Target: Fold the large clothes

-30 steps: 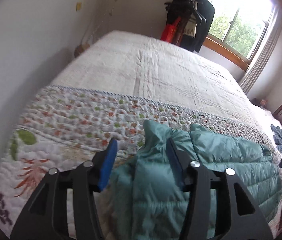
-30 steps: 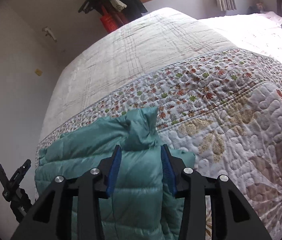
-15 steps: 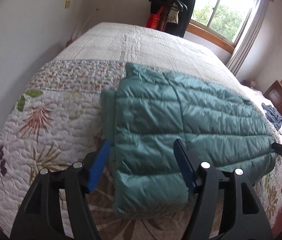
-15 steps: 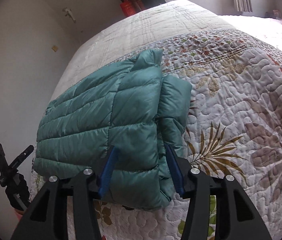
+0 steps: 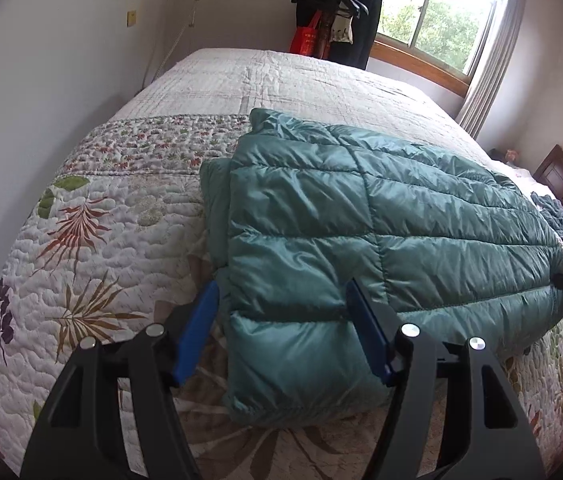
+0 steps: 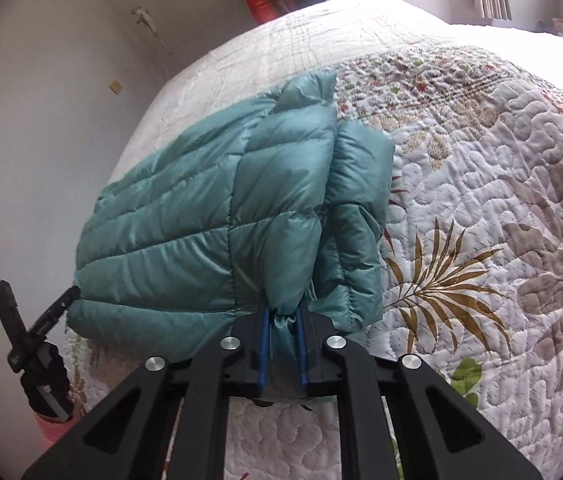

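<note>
A teal puffer jacket [image 5: 361, 216] lies folded on the floral quilt [image 5: 101, 240] of a bed, collar toward the far side. My left gripper [image 5: 285, 320] is open, its blue pads [image 5: 197, 328] on either side of the jacket's near corner without pinching it. In the right wrist view the jacket [image 6: 209, 216] shows a folded sleeve along its right side. My right gripper [image 6: 281, 328] is shut on a bunched bit of the jacket's near edge, with the fabric squeezed between the blue pads [image 6: 263, 344].
The quilt [image 6: 481, 200] stretches on to the right. A coat rack [image 5: 333, 8] with dark clothes and a red bag stands by the window. Blue clothing [image 5: 553, 216] lies near a wooden headboard. A black stand-like object [image 6: 29, 340] sits beside the bed.
Both grippers have drawn back toward the bed's near edge, so the whole folded jacket now shows. The right gripper has gone from open to shut on the jacket's edge. The left stays open.
</note>
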Action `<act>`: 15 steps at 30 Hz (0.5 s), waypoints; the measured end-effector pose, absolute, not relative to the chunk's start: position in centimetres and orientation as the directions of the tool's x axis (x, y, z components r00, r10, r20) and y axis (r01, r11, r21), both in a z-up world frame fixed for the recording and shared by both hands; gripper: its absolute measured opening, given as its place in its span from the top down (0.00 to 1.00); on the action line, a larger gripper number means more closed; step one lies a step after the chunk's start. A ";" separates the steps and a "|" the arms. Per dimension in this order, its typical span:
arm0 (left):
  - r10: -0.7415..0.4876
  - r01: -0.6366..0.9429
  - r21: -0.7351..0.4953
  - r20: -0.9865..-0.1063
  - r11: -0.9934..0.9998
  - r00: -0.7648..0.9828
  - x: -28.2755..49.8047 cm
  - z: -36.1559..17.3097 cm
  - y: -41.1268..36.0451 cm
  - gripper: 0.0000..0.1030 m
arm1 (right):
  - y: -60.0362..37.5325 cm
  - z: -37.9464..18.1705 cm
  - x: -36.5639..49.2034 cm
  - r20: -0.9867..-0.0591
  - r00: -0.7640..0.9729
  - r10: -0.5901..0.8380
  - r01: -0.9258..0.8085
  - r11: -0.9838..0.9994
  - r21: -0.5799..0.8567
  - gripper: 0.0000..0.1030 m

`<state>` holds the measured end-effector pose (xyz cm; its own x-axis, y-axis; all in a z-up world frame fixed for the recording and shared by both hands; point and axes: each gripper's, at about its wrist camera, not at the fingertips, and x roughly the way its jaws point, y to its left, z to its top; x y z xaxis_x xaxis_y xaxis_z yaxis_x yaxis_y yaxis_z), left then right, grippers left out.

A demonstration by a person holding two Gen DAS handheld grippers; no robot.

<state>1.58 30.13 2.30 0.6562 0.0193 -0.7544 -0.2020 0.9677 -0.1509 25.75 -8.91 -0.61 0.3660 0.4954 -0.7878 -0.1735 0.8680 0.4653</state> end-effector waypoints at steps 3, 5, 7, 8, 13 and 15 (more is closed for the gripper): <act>0.041 -0.191 -0.121 -0.736 0.974 0.676 0.9 3.0 29.2 0.35 | -9.3 0.6 25.3 -0.768 0.382 0.513 -0.183 0.857 0.482 0.91; 0.057 -0.186 -0.101 -0.723 0.977 0.688 0.5 3.4 28.6 0.34 | -9.4 1.0 25.3 -0.765 0.388 0.514 -0.188 0.856 0.481 0.91; 0.070 -0.183 -0.083 -0.713 0.980 0.698 0.2 3.7 28.1 0.34 | -9.5 0.9 25.3 -0.769 0.384 0.510 -0.182 0.859 0.479 0.91; 0.073 -0.180 -0.077 -0.709 0.981 0.702 0.2 3.8 27.9 0.34 | -9.5 0.7 25.4 -0.774 0.381 0.505 -0.179 0.862 0.475 0.91; 0.072 -0.177 -0.077 -0.706 0.981 0.705 0.1 3.8 27.8 0.34 | -9.0 -1.1 26.2 -0.814 0.347 0.466 -0.158 0.884 0.439 0.91; 0.071 -0.176 -0.077 -0.706 0.981 0.704 0.2 3.6 27.9 0.34 | -8.8 -1.8 26.4 -0.824 0.333 0.458 -0.154 0.889 0.432 0.91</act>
